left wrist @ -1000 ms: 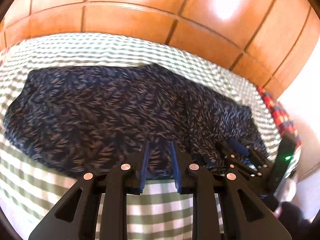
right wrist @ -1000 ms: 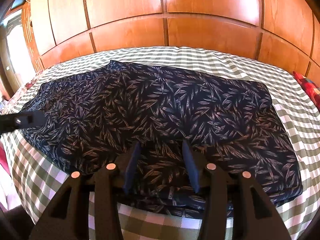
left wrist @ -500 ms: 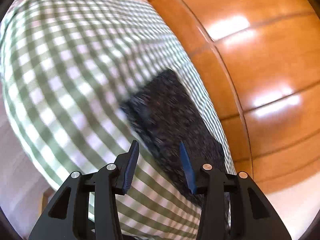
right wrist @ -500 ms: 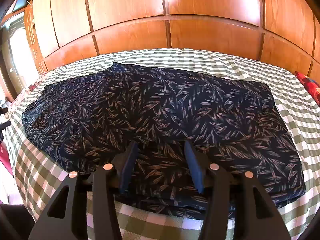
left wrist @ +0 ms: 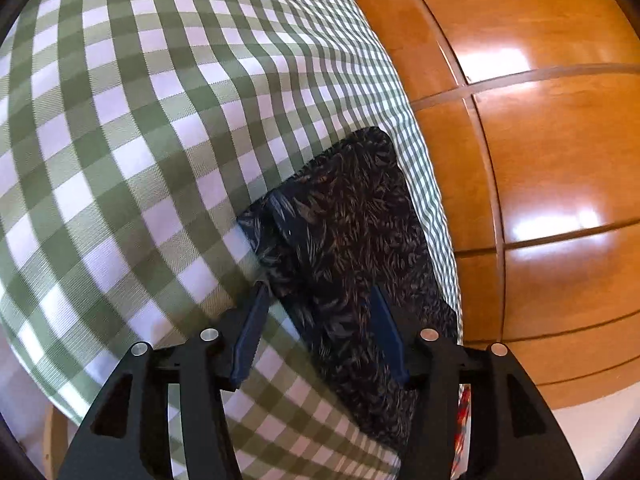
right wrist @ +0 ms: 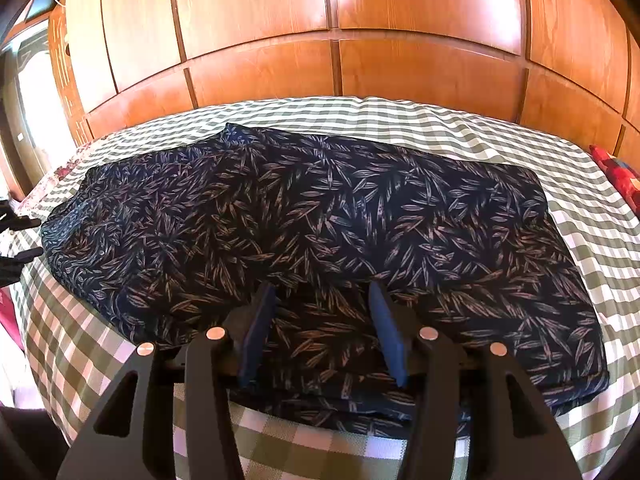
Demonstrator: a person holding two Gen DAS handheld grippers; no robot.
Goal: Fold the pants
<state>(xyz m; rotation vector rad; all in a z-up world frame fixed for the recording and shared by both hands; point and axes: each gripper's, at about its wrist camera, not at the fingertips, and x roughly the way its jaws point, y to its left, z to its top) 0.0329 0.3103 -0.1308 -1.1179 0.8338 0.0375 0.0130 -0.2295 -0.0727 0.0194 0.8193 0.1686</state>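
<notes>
Right wrist view shows the pants (right wrist: 320,240), dark blue with a leaf print, lying folded lengthwise across the bed (right wrist: 600,216), which wears a green-and-white check cover. Behind the bed stands a wall of wood panels (right wrist: 260,72). The right gripper (right wrist: 320,292) hangs over the near edge of the pants, about midway along their length; its jaws stand roughly half open, one pad on each side of a low ridge of cloth, and neither pad can be seen pressing on it, so nothing is gripped. At the far left end of the pants, two dark fingertips (right wrist: 24,240) of the other gripper poke into view just beside the cloth. Left wrist view looks along the pants (left wrist: 360,240) from that end, with the bed (left wrist: 140,140) to their left and the panels (left wrist: 540,160) to their right. The left gripper (left wrist: 320,300) straddles the near edge of the pants, its jaws opening; the left pad lies over the check cover, the right pad over the cloth, and the edge between them is not pinched.
</notes>
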